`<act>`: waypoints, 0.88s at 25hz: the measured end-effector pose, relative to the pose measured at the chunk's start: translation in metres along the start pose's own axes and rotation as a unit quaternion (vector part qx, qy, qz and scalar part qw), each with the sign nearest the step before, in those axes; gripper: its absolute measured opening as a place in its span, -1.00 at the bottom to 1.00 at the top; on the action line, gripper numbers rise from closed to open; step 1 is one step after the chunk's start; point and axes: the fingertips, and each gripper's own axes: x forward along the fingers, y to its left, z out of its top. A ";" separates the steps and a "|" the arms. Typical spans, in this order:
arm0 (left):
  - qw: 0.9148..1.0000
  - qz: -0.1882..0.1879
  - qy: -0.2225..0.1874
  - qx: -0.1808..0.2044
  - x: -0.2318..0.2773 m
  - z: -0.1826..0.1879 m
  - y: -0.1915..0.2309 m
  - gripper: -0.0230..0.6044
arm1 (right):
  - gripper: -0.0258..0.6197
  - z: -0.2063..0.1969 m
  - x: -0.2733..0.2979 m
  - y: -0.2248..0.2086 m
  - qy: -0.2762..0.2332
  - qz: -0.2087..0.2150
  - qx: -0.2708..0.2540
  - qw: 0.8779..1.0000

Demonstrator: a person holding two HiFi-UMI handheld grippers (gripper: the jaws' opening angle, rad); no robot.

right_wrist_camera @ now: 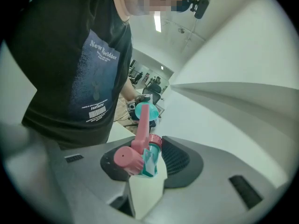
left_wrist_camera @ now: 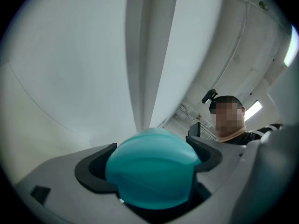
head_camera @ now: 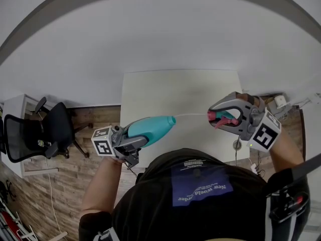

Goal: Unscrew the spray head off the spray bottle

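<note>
With the spray head [head_camera: 222,118] already off its thread and clamped in my right hand-held gripper [right_wrist_camera: 142,158], right of the teal spray bottle [head_camera: 150,128] squeezed in my left hand-held gripper [left_wrist_camera: 152,171] above the tabletop's [head_camera: 190,92] near edge, I judge the next move is drawing the thin dip tube [head_camera: 193,115] clear.

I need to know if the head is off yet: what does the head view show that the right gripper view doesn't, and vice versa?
Head view only: a thin white tube bridging the gap between the bottle mouth and the spray head, over the table. Right gripper view only: the right tongs pressing on the head, its pink nozzle end-on. Both: bottle and head, apart.
</note>
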 end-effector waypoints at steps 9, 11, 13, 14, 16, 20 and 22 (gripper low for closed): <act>0.996 0.018 -0.092 0.014 -0.014 0.043 0.009 0.56 | -0.54 -0.024 -0.015 -0.020 -0.043 -0.032 0.131 0.990; 0.994 0.022 -0.107 0.013 -0.018 0.049 0.013 0.56 | -0.54 -0.027 -0.016 -0.023 -0.059 -0.043 0.167 0.983; 0.993 0.026 -0.118 0.014 -0.021 0.053 0.015 0.56 | -0.54 -0.031 -0.018 -0.025 -0.076 -0.054 0.204 0.975; 0.992 0.027 -0.123 0.016 -0.022 0.054 0.016 0.56 | -0.54 -0.033 -0.019 -0.027 -0.085 -0.058 0.223 0.969; 0.991 0.031 -0.132 0.020 -0.024 0.056 0.017 0.56 | -0.54 -0.038 -0.021 -0.033 -0.103 -0.070 0.262 0.957; 0.988 0.040 -0.148 0.030 -0.023 0.062 0.023 0.56 | -0.54 -0.047 -0.022 -0.052 -0.151 -0.101 0.320 0.930; 0.986 0.045 -0.155 0.036 -0.018 0.068 0.028 0.56 | -0.54 -0.055 -0.022 -0.061 -0.166 -0.107 0.358 0.913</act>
